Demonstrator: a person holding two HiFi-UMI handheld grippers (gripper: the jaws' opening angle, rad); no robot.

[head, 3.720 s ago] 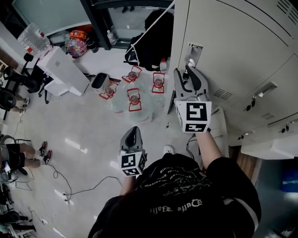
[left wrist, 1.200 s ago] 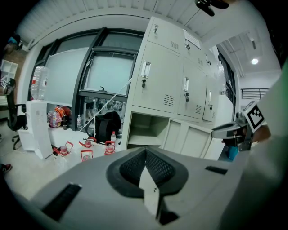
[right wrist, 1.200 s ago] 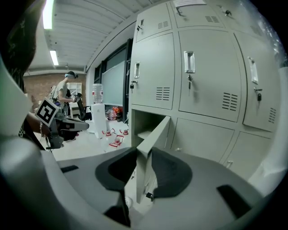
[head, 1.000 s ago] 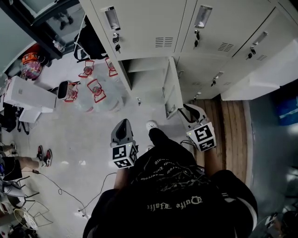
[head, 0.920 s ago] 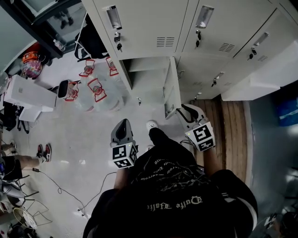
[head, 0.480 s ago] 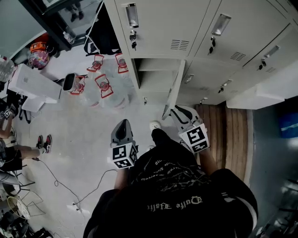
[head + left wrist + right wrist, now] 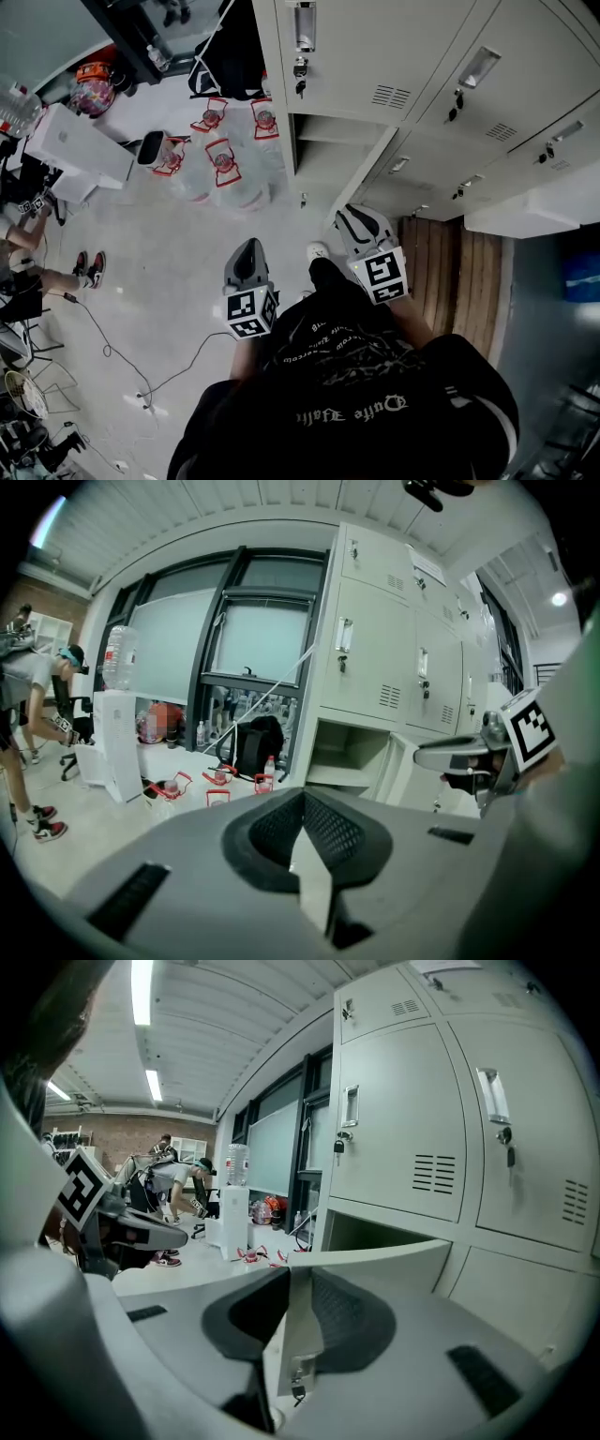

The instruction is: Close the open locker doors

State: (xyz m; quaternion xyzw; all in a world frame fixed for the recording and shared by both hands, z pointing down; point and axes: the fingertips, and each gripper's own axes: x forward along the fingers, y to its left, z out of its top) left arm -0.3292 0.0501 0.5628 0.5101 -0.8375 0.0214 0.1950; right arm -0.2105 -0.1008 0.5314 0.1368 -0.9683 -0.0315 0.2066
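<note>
As right gripper [image 7: 352,217] jaws just closed on door edge [image 7: 300,1330], floor [image 7: 169,272] leftward

- Floor [image 7: 178,272]: pale, glossy; fills the left and centre of the head view.
- Water jugs [image 7: 223,167], red-handled: grouped at upper centre, just beside the lockers [image 7: 375,47].
- White cabinet [image 7: 80,145]: stands at upper left.
- Black cable [image 7: 139,394]: lies loose at lower left.
- Wooden boards [image 7: 450,272]: right of centre, at the locker foot.
</note>
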